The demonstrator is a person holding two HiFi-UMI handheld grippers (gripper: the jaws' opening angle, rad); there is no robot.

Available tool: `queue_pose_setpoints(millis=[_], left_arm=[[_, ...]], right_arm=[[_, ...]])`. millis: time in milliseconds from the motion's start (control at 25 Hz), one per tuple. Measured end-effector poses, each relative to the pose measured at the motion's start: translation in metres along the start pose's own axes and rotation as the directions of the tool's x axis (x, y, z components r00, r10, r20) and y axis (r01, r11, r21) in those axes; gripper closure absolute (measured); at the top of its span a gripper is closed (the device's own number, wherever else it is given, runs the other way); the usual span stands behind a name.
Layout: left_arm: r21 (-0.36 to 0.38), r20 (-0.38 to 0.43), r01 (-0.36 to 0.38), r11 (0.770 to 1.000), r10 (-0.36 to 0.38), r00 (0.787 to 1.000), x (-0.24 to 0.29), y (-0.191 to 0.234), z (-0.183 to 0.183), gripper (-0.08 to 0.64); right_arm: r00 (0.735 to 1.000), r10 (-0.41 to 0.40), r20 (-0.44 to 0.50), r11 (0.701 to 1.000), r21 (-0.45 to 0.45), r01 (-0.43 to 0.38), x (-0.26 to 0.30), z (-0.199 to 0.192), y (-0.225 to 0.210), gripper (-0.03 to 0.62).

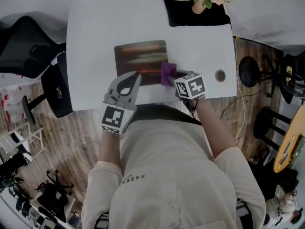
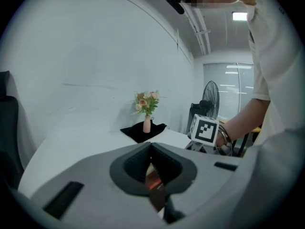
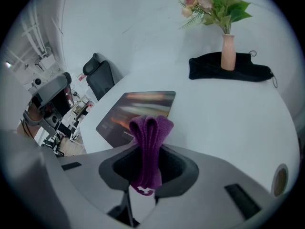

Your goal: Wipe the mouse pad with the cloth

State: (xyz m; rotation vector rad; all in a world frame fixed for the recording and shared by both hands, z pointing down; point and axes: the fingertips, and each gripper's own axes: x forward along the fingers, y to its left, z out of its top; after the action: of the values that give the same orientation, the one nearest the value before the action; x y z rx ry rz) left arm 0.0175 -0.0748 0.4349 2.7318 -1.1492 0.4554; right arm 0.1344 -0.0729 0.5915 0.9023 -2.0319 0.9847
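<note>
The right gripper point(image 1: 171, 76) clamps a folded purple cloth point(image 1: 167, 71) at the 5 o'clock corner of the dark, streak-printed rectangular mouse pad point(image 1: 140, 56). The left gripper point(image 1: 135, 79), jaws together, sits at the pad's 7 o'clock edge. I'd pin the pad there and sweep the cloth flat toward 12.

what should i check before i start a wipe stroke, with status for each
1. Cloth clamped in right tool: ok, folded between its jaws.
2. Cloth touching mouse pad: cannot tell; it sits at the pad's near right edge.
3. Left tool pinning the pad: cannot tell; jaws together, tips over the near edge.
4. Nothing else lying on the pad: ok.
5. Vase apart from the pad: ok, well beyond its far edge.
</note>
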Motion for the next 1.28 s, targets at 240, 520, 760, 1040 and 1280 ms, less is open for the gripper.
queue_pose_setpoints(millis=[240,520,760,1040,1280], left_arm=[[0.014,0.011,0.000,1.000,0.000,1.000,0.004,-0.018,0.006,0.558],[0.047,0.038,0.025,0.999,-0.027,0.999,0.001,-0.021,0.016,0.558],[0.081,0.071,0.027,0.996,-0.033,0.997,-0.018,0.001,0.042,0.558],[0.102,0.126,-0.029,0.994,0.016,0.992,-0.061,0.043,0.069,0.558],[0.119,0.168,-0.093,0.989,0.072,0.983,-0.093,0.071,0.088,0.558]], right_arm=[[0.995,-0.097,-0.034,0.995,-0.017,0.096,-0.017,-0.013,-0.025,0.491],[0.994,-0.061,0.094,0.997,0.045,0.057,-0.048,0.012,-0.013,0.491],[0.978,-0.079,0.196,0.997,-0.007,0.082,-0.065,0.048,0.022,0.491],[0.909,-0.126,0.396,0.970,-0.143,0.197,-0.091,0.107,0.073,0.491],[0.824,-0.086,0.560,0.960,-0.176,0.220,-0.125,0.150,0.113,0.492]])
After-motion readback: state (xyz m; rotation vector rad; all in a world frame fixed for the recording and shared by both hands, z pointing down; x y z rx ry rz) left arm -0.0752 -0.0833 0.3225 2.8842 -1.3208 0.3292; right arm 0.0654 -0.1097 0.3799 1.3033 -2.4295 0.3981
